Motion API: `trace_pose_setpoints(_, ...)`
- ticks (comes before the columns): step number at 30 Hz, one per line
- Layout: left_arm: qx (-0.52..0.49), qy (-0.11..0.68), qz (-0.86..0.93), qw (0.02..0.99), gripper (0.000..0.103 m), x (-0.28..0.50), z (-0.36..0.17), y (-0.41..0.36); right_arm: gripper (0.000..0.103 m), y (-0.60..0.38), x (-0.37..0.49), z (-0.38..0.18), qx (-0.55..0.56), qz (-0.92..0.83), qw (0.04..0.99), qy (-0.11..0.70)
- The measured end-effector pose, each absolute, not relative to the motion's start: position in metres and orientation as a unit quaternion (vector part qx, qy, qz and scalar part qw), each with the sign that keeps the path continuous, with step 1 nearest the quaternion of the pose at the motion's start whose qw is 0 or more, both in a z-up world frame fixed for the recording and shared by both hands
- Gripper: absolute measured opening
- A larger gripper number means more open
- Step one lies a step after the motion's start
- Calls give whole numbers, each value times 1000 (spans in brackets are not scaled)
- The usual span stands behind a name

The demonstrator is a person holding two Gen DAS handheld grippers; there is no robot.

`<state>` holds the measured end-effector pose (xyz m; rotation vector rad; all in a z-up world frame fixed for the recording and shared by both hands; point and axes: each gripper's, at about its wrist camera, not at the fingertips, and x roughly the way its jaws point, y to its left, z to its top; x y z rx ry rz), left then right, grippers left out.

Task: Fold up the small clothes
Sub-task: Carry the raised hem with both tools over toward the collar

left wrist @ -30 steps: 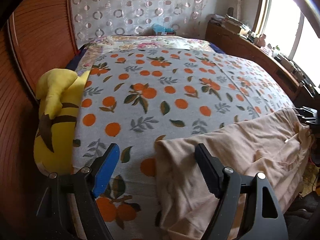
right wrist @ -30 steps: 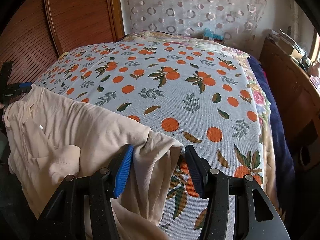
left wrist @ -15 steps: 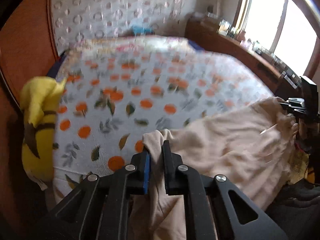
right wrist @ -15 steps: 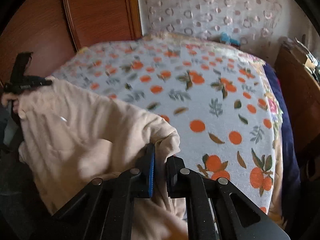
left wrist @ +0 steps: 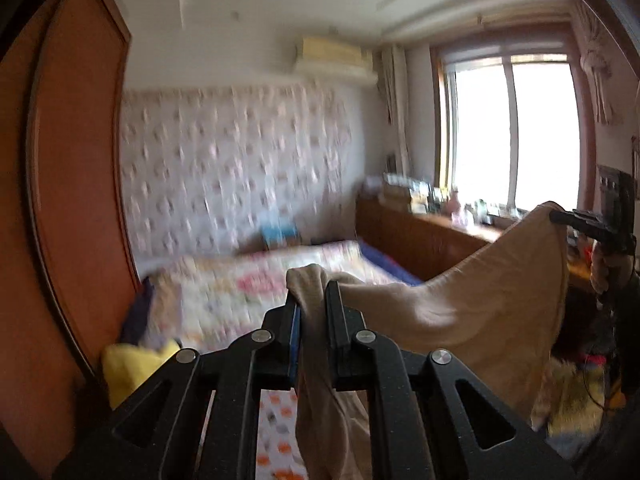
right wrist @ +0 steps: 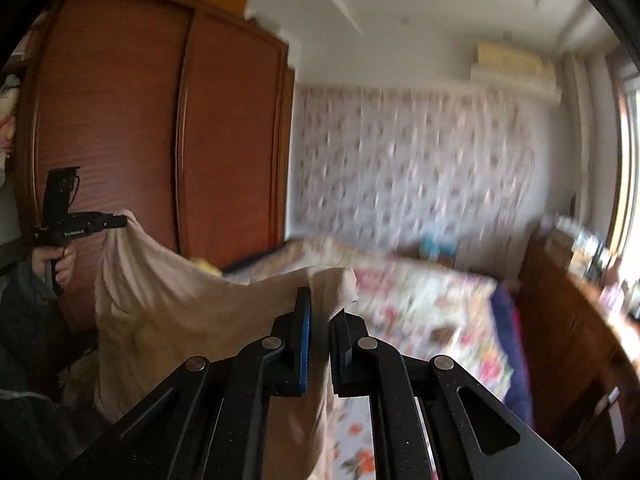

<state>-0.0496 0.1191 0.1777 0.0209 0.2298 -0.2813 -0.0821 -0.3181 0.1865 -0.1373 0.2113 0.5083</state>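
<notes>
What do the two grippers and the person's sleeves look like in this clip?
Both are matte black, with angular cut-out finger arms and silver pivot screws. The left gripper and right gripper have blue pads. Seen from outside, each has a pistol-style handle and a boxy top; one bears small white lettering. The sleeve is dark grey.

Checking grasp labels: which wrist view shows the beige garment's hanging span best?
Right wrist view. The beige garment drapes there from the left gripper to the right gripper, with long folds in sight. The left wrist view shows the top edge sagging between both, its lower part cut off.
</notes>
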Motion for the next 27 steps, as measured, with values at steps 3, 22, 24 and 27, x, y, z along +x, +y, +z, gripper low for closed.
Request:
trace_pose_setpoints(3, 10, 67, -124, 990, 11, -60, 217, 130, 7, -321, -94, 226, -78, 237, 966, 72)
trace_pose_setpoints(22, 60, -82, -72, 992, 11, -116, 316, 139, 7, -311, -177, 344, -127, 168, 978, -7)
trace_pose_setpoints(24, 59, -83, -73, 992, 11, -115, 317, 138, 7, -313, -183, 340, -130, 166, 978, -5)
trace_pose_setpoints(27, 58, -82, -72, 992, 11, -116, 319, 135, 7, -317, -151, 326, -126, 169, 978, 1)
